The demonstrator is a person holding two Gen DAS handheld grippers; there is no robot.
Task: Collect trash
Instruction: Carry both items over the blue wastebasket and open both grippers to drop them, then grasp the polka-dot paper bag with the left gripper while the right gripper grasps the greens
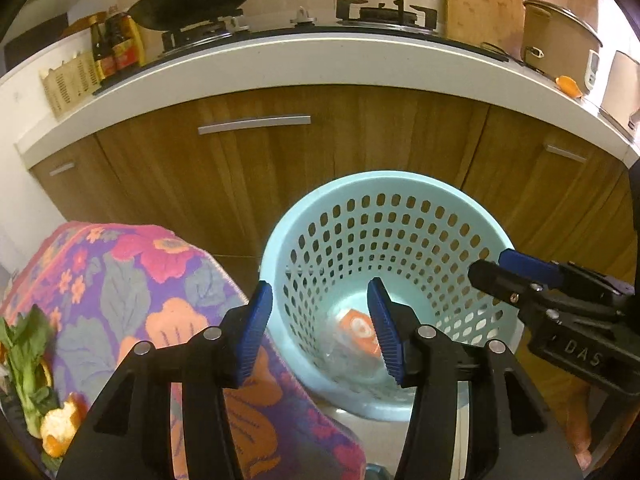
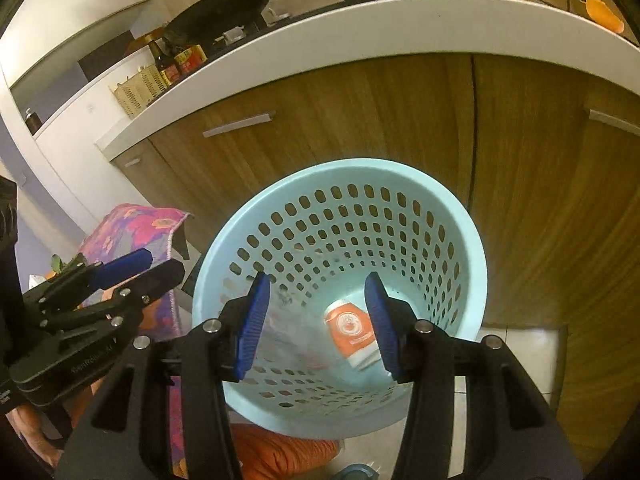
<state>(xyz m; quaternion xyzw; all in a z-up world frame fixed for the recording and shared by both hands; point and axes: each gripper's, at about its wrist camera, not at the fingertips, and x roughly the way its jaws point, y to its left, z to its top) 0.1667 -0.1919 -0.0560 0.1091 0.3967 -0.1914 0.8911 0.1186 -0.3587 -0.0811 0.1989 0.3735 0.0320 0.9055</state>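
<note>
Trash bin [image 2: 340, 208] below me, an orange-labelled bottle [image 2: 352, 332] inside.
My left jaws [image 1: 318, 328] and right jaws [image 2: 316, 320] both hang apart, empty.

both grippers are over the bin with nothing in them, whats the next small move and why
Probably swing the left gripper back left toward the orange peel and leafy greens on the floral cloth. Both it and the right gripper stand open and empty above the blue basket, where an orange-labelled bottle already lies, so those scraps look like the nearest trash left.
</note>
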